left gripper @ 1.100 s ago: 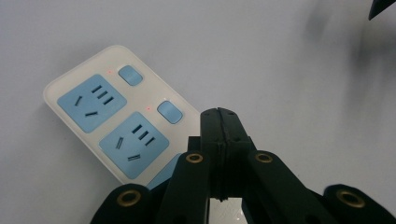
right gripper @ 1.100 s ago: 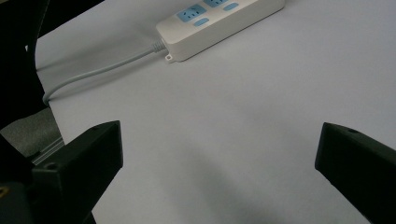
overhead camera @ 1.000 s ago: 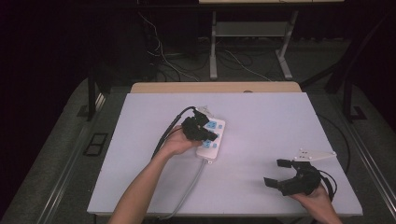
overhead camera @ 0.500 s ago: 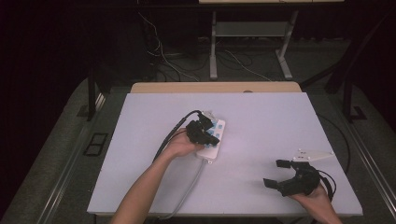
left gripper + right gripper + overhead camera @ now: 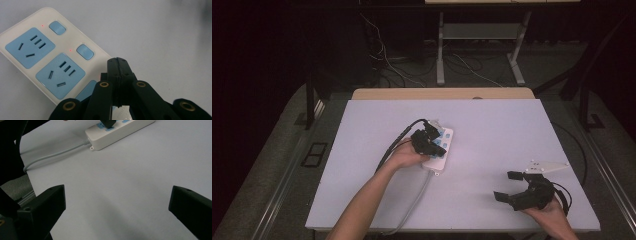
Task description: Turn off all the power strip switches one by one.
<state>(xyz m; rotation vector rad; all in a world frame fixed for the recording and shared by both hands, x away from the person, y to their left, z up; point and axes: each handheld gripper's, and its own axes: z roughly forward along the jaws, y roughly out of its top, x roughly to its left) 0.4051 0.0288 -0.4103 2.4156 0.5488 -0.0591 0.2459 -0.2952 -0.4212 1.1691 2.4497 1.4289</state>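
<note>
High view: one white power strip lay near the middle of the white counter, its grey cord running off the near edge. The left hand-held gripper sat over the strip's near-left part, tips on or just above its top face; contact could not be told here. The person's left hand held it from the near left, and a black cable looped back from it. The right hand-held gripper was well apart from the strip, at the near right of the counter, jaws spread wide with nothing between them, held in the right hand. A grey three-cornered plate sat on top of it.

Left gripper view: the left hand-held gripper had its jaws pressed together, nothing visibly held. The tips stood just beside the power strip, over its edge. Two blue sockets showed in full, a third partly hidden behind the jaws. Two blue switches, each with a small red light beside it.

Right gripper view: the right hand-held gripper was wide open over bare counter. The power strip lay far ahead at the top edge, with a dark gripper tip on it. The grey cord left its end toward the left.
</note>
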